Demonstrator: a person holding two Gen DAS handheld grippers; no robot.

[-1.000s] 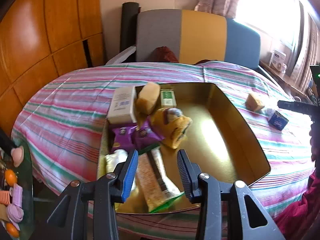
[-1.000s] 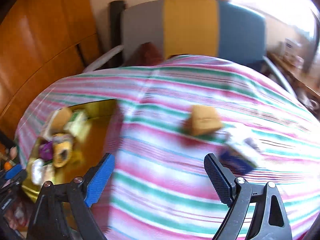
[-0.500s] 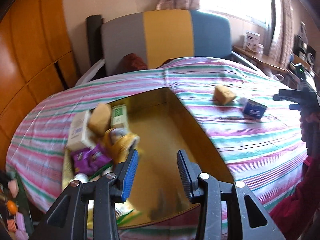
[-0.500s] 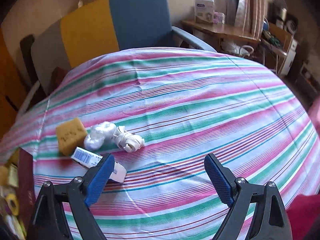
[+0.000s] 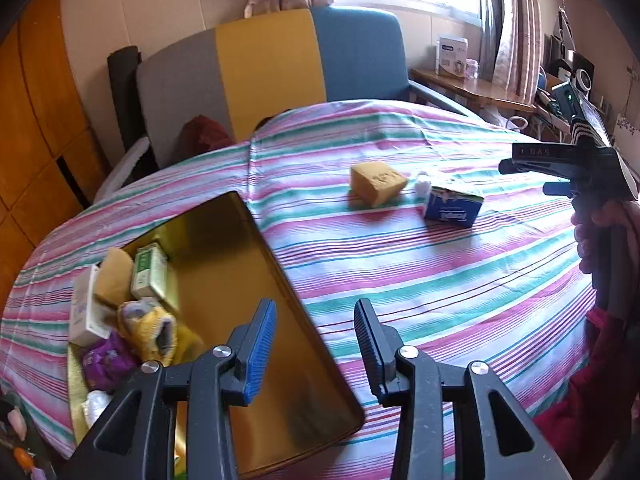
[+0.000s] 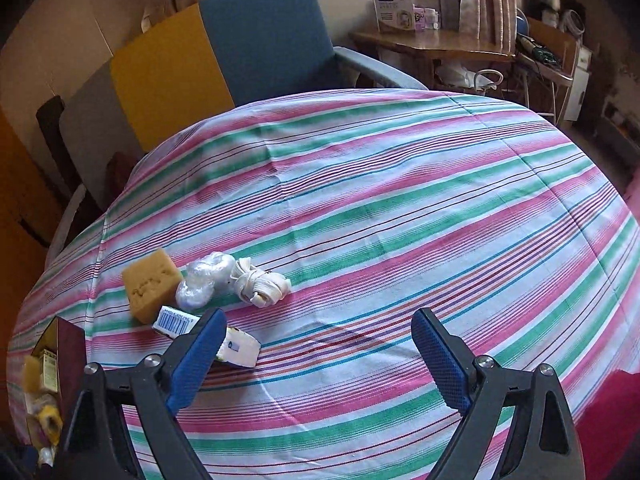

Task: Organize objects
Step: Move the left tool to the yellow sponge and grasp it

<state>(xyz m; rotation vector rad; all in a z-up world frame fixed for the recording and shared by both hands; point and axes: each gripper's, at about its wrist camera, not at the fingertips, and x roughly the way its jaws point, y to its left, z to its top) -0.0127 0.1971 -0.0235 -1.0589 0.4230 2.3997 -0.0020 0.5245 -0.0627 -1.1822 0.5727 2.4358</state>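
Porous yellow sponge block [image 6: 150,285], crinkled plastic wad [image 6: 205,279], glossy gold tin [image 5: 224,280]

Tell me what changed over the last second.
Both views swung rightward from the gold tin toward the loose sponge and blue-white box. The right gripper, empty, has just been opening wider. The left gripper stayed empty and partly open; no object moved.

Right hand-held gripper [image 6: 316,356] now wider.
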